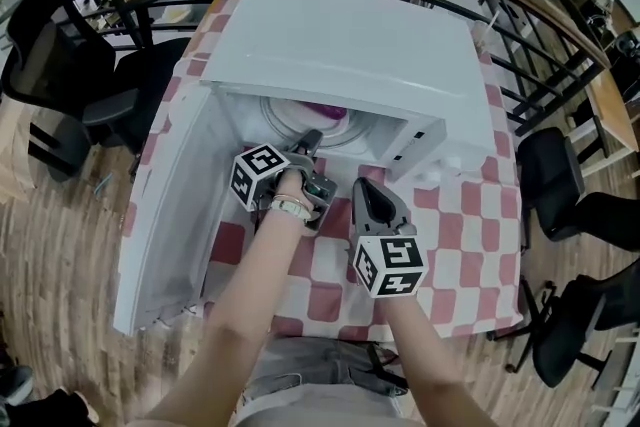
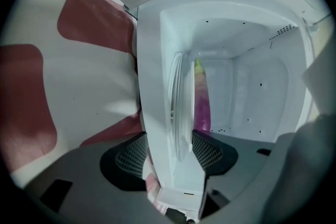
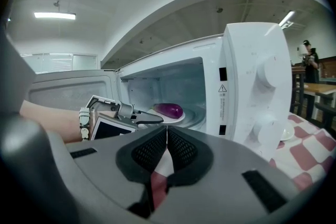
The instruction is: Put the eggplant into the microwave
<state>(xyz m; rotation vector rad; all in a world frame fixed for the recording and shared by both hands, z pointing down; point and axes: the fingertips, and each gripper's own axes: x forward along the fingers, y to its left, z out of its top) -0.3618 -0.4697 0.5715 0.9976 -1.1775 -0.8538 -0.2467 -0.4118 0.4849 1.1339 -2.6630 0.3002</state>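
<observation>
Checkered tabletop [image 1: 462,227]: eggplant [image 3: 169,110] inside microwave [image 1: 340,45], left gripper [image 1: 308,143] spread at opening

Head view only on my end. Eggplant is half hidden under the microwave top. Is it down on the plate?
Observer: Yes. The right gripper view shows the eggplant lying on the plate inside the microwave.
Operator: Left jaws on it?
Observer: No. The left gripper has its jaws apart, and the eggplant lies beyond the pads.
Operator: Right one?
Observer: The right gripper has its jaws together, nothing between them.
</observation>
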